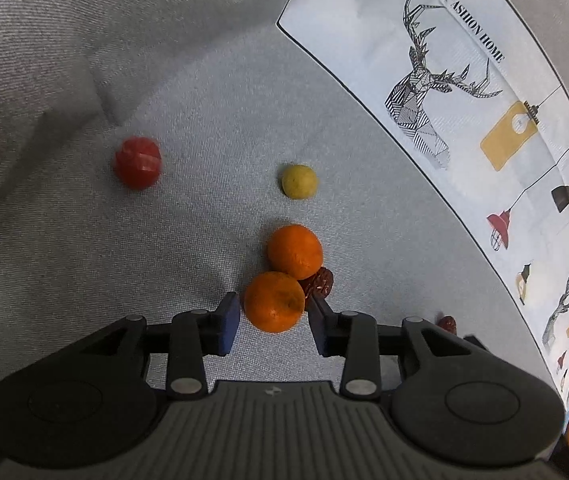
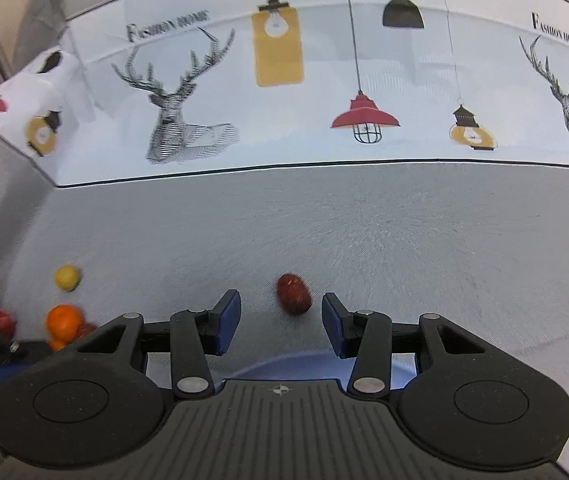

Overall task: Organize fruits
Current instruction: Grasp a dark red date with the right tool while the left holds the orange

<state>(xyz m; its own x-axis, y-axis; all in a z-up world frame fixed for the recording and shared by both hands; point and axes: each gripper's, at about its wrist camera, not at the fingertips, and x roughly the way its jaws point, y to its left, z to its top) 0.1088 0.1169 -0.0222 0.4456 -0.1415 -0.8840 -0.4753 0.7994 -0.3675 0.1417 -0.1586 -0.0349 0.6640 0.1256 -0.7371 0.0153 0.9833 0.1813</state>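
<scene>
In the left wrist view my left gripper (image 1: 274, 314) is open, its blue pads on either side of a near orange (image 1: 274, 302) lying on the grey cloth. A second orange (image 1: 295, 251) touches it behind, with a red date (image 1: 320, 282) tucked at their right. A small yellow fruit (image 1: 299, 181) and a red fruit (image 1: 138, 162) lie farther off. Another date (image 1: 448, 324) lies to the right. In the right wrist view my right gripper (image 2: 282, 312) is open and empty around a red date (image 2: 293, 293). The oranges (image 2: 64, 322) show blurred at far left.
A white printed cloth with deer and lamps (image 2: 324, 92) covers the surface beyond the grey cloth (image 1: 204, 120), along the right in the left wrist view (image 1: 464, 100). A pale blue plate rim (image 2: 284, 366) shows under the right gripper. A folded cloth ridge (image 1: 96, 96) rises at back left.
</scene>
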